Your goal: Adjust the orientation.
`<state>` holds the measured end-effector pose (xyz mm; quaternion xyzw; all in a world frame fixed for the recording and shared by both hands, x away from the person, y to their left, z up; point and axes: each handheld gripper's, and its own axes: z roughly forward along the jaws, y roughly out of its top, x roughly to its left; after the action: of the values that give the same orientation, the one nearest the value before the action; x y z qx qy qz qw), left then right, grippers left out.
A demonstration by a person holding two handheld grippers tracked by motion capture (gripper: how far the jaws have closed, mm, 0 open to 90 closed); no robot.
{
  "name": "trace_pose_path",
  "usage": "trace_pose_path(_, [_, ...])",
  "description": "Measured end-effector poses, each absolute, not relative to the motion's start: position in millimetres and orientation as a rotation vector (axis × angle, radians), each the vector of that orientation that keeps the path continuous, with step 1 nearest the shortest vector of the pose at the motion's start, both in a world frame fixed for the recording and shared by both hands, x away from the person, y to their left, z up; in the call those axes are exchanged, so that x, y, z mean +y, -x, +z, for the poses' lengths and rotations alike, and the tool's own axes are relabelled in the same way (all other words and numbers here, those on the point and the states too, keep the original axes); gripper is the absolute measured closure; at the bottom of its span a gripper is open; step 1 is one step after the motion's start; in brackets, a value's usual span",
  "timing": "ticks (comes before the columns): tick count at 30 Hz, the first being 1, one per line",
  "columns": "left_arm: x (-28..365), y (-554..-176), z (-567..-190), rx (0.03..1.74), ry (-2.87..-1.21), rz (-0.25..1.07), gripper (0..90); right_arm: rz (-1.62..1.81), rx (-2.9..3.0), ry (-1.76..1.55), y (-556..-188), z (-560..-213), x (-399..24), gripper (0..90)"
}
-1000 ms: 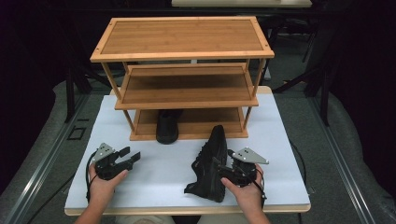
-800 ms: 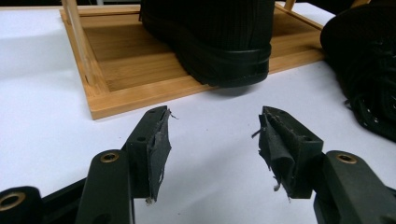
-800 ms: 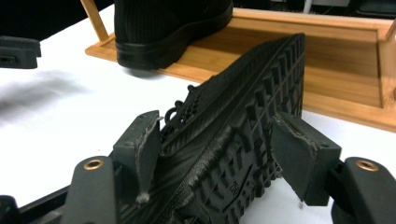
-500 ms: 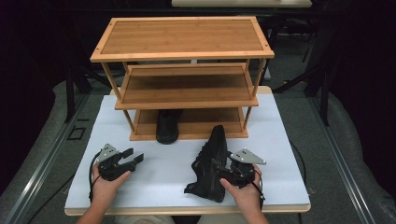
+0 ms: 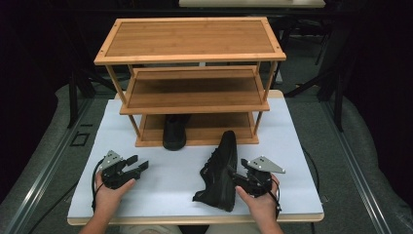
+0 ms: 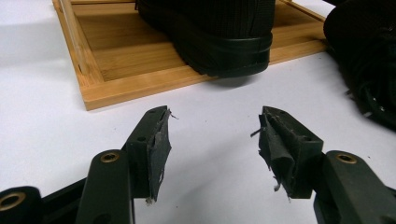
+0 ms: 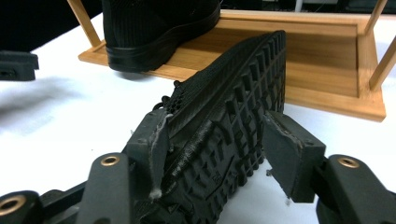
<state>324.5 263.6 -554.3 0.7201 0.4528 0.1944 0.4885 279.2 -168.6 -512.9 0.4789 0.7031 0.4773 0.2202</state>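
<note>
- Black shoe (image 5: 221, 170) lies tipped on its side on the white bench (image 5: 170, 195), just in front of the bamboo rack (image 5: 190, 53), toe end toward the rack's bottom shelf, heel near the bench's front edge.
- Right gripper (image 5: 242, 178) sits at the shoe's heel end. In the right gripper view the treaded sole (image 7: 224, 135) stands between the jaws, which have just been closing; left pad looks to touch the upper, right pad stands a little off the sole. Grip not firm.
- Shoe's inner side and laces mostly hidden from the high view; heel cut off behind the jaw in the right gripper view.
- Second black shoe (image 5: 174, 130) stands on the rack's bottom shelf, heel hanging over its front edge; toe lost in shadow under the middle shelf.
- Left gripper (image 5: 140, 167) rests on the bench, well left of the tipped shoe, jaws wide with nothing between; frayed pads (image 6: 159, 149) visible in the left gripper view.
- Open bench between the two grippers. Bottom shelf is bare right of the standing shoe. Middle and top shelves bare.
</note>
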Motion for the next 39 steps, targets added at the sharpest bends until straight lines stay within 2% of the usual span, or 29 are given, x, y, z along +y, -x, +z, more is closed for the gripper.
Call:
trace_pose_path(10, [263,-325,-555,1.105,-1.751,0.477,43.1,1.317,1.947,-1.290,-272,-511,-172,54.4])
trace_pose_path(18, [262,-325,-555,1.108,-1.756,0.476,43.2,1.385,1.993,-1.265,-271,-510,-179,77.3])
trace_pose_path(24, [263,-325,-555,1.105,-1.758,0.475,43.2,1.361,2.002,-1.283,-270,-508,-183,78.3])
trace_pose_path(26, [263,-325,-555,1.106,-1.754,0.476,43.2,1.368,2.005,-1.289,-271,-507,-185,77.4])
trace_pose_path(27, [263,-325,-555,1.108,-1.758,0.474,43.2,1.359,1.973,-1.310,-271,-508,-183,65.1])
trace_pose_path(30, [262,-325,-554,1.104,-1.754,0.479,43.2,1.357,1.968,-1.355,-272,-510,-179,46.9])
trace_pose_path(32, [262,-325,-554,1.100,-1.753,0.475,43.2,1.349,1.934,-1.345,-270,-509,-174,38.4])
trace_pose_path(36, [263,-326,-554,1.105,-1.753,0.472,43.2,1.338,1.907,-1.322,-270,-505,-162,28.9])
trace_pose_path(39, [263,-325,-554,1.102,-1.754,0.471,43.2,1.299,1.945,-1.311,-272,-506,-152,27.7])
